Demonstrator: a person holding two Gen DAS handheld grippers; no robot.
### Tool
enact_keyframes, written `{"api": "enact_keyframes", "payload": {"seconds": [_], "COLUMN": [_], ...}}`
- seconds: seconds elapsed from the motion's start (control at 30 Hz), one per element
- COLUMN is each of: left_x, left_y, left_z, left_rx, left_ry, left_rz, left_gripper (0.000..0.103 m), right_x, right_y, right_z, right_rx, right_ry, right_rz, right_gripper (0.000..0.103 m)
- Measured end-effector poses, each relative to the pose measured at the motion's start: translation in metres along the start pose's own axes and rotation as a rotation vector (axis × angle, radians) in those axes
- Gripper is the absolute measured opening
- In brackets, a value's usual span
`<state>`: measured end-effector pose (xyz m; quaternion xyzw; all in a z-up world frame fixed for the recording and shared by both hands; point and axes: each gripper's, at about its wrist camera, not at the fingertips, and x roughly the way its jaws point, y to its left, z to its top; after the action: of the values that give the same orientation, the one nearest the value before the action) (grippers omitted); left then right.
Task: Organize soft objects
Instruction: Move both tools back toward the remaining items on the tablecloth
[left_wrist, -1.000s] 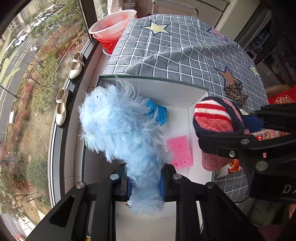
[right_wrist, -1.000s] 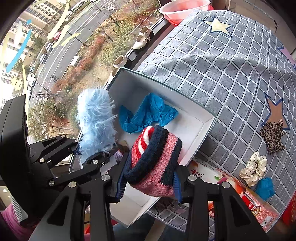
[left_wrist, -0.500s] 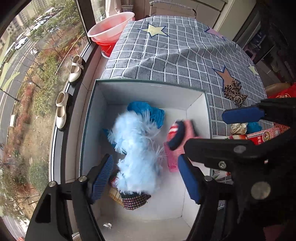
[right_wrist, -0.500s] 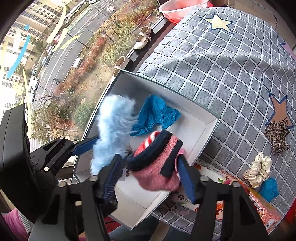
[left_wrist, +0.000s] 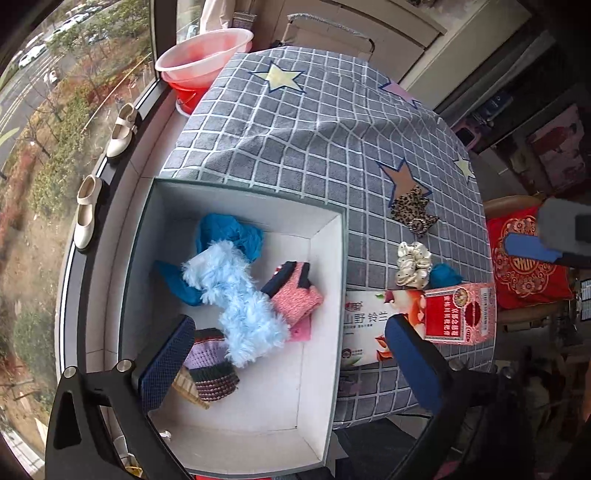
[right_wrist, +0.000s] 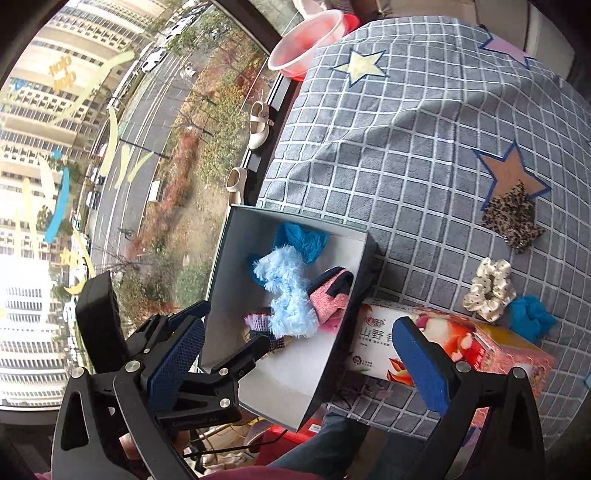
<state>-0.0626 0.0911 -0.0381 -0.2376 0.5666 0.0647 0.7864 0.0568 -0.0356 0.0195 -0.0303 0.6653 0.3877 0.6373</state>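
A white box (left_wrist: 325, 266) stands at the table's window edge. In it lie a fluffy light-blue piece (left_wrist: 240, 306), a pink and navy knit piece (left_wrist: 299, 295), a blue cloth (left_wrist: 229, 232) and a purple knit piece (left_wrist: 210, 365). My left gripper (left_wrist: 290, 332) hovers above the box, jaws opening wide with nothing gripped. My right gripper (right_wrist: 297, 326) hangs over the box's (right_wrist: 362, 266) right wall, jaws also opening and holding nothing. On the cloth to the right lie a leopard scrunchie (left_wrist: 413, 214), a cream scrunchie (left_wrist: 413, 264) and a blue scrunchie (left_wrist: 445, 275).
A printed carton (left_wrist: 406, 321) lies against the box's right side. The table wears a grey checked cloth with stars (left_wrist: 314, 129). A pink basin (left_wrist: 203, 55) stands at the far end. White shoes (left_wrist: 120, 133) sit on the sill by the window.
Both grippers opened and let go. The fluffy blue piece and the pink knit piece dropped into the box. Both grippers rose, and the right one drifted right.
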Motion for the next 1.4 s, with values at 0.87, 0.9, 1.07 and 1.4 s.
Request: {"api": "enact_keyframes", "payload": {"seconds": [0.87, 0.9, 1.07, 1.4], "left_x": [0.192, 0.2, 0.227, 0.275], "left_y": [-0.187, -0.19, -0.201, -0.198], "left_z": [0.088, 0.088, 0.086, 0.084], "left_rx": [0.466, 0.477, 0.52, 0.531], "left_ry": [0.339, 0.356, 0.413, 0.539], "left_rz": [0.201, 0.211, 0.214, 0.208], "left_gripper": [0.103, 0.103, 0.103, 0.103], "right_x": [0.014, 0.021, 0.052, 0.076], "right_y": [-0.315, -0.314, -0.309, -0.308], "right_z": [-0.149, -0.153, -0.162, -0.139], "right_rx": [0.457, 0.432, 0.31, 0.134], "right_ry": [0.077, 0.089, 0.116, 0.092], "right_rz": [-0.339, -0.34, -0.349, -0.457], "right_gripper": [0.102, 0.102, 0.102, 0.102]}}
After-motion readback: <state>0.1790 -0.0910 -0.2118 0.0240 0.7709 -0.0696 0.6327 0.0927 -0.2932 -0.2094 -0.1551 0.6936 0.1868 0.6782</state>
